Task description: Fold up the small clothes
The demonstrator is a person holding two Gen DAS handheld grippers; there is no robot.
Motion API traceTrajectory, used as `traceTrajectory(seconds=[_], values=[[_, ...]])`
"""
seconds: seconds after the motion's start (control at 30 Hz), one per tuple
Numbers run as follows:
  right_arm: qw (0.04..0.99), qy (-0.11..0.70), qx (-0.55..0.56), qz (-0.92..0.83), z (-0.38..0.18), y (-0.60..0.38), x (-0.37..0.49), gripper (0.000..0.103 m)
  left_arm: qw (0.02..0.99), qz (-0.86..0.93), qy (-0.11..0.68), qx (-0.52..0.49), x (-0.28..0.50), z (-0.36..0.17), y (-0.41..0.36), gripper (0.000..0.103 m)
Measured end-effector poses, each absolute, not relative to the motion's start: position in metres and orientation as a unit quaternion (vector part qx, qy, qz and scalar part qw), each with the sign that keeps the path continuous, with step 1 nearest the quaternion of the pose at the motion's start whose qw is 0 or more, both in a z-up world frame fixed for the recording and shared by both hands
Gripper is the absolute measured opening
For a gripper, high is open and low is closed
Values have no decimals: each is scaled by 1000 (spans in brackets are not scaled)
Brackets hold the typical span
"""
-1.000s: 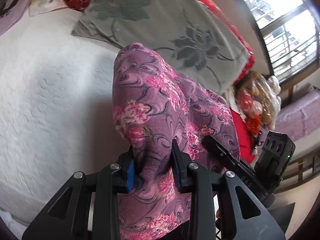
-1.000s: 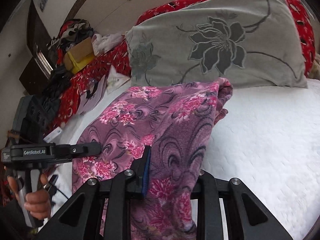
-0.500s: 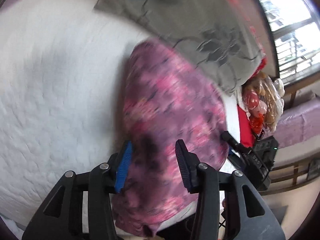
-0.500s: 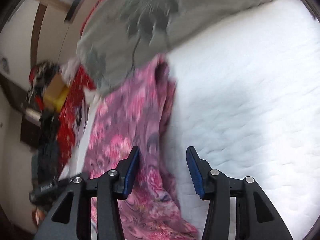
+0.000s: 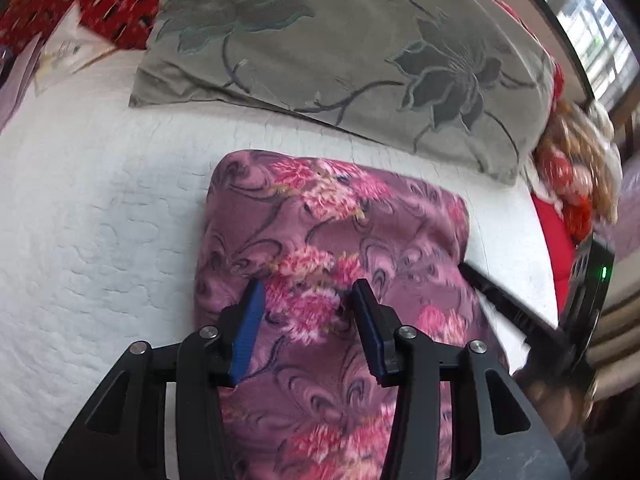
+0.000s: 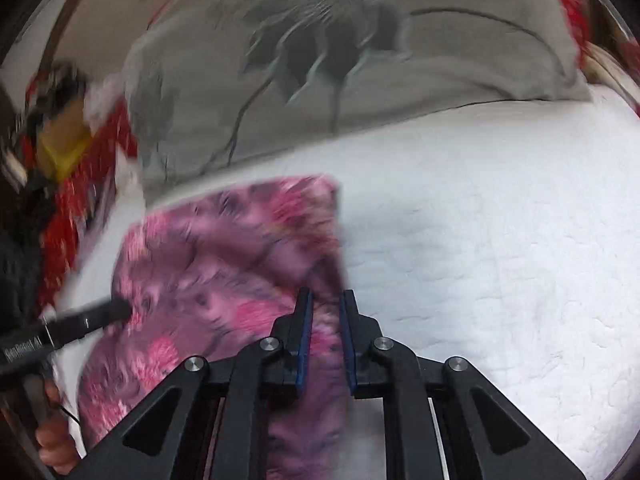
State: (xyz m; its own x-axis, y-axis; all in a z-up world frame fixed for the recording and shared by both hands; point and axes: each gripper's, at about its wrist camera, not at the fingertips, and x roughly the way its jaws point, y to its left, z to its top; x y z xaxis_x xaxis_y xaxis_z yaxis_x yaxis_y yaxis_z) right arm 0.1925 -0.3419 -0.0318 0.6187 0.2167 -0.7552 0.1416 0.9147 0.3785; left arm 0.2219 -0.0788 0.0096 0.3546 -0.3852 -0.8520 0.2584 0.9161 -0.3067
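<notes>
The folded purple floral garment (image 5: 332, 248) lies flat on the white quilted bedspread (image 5: 92, 240), in the lower middle of the left wrist view, with bare quilt open to its left and a narrow strip between its upper edge and the grey flowered pillow (image 5: 360, 52). The left gripper (image 5: 308, 312) stands released above the fleecy cloth, jaws apart. In the right wrist view the right gripper (image 6: 323, 320) is closing over the garment's right-hand edge, fabric between its blue pads.
</notes>
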Motion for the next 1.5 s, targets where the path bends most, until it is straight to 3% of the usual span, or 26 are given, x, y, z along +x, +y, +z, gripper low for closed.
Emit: traceTrajectory(seconds=[0.13, 0.27, 0.4, 0.6, 0.73, 0.87, 0.93, 0.97, 1.07, 1.23, 1.3, 1.37, 1.5], values=[[873, 398, 278, 52, -5, -365, 152, 20, 813, -229, 529, -82, 193, 28, -52, 44], [884, 358, 278, 113, 10, -349, 104, 22, 811, -212, 538, -83, 161, 5, -46, 50], [860, 468, 182, 89, -43, -310, 104, 19, 779, -185, 592, -90, 153, -29, -47, 50], [874, 421, 229, 77, -11, -315, 61, 29, 799, -183, 561, -120, 121, -3, -26, 53], [856, 478, 188, 65, -47, -302, 62, 33, 782, -156, 595, -101, 112, -28, -31, 56], [862, 469, 190, 39, -20, -304, 48, 38, 794, -162, 574, -121, 91, -11, -25, 60], [872, 460, 163, 32, -17, -300, 41, 54, 801, -143, 576, -81, 85, -17, -34, 66], [872, 471, 134, 8, -25, -296, 40, 67, 802, -134, 578, -60, 84, -22, -40, 66], [843, 523, 125, -3, -55, -303, 43, 69, 804, -123, 579, -58, 79, -20, -40, 66], [848, 511, 139, -33, -20, -323, 28, 74, 837, -118, 534, -25, 54, 11, -50, 66], [847, 519, 107, -52, -2, -326, 20, 88, 852, -110, 512, -13, 43, 22, -50, 66], [844, 528, 68, -64, 12, -323, 13, 96, 861, -103, 498, -1, 33, 28, -49, 66], [850, 524, 10, -53, 31, -323, -8, 97, 871, -89, 483, 30, 19, 32, -54, 66]])
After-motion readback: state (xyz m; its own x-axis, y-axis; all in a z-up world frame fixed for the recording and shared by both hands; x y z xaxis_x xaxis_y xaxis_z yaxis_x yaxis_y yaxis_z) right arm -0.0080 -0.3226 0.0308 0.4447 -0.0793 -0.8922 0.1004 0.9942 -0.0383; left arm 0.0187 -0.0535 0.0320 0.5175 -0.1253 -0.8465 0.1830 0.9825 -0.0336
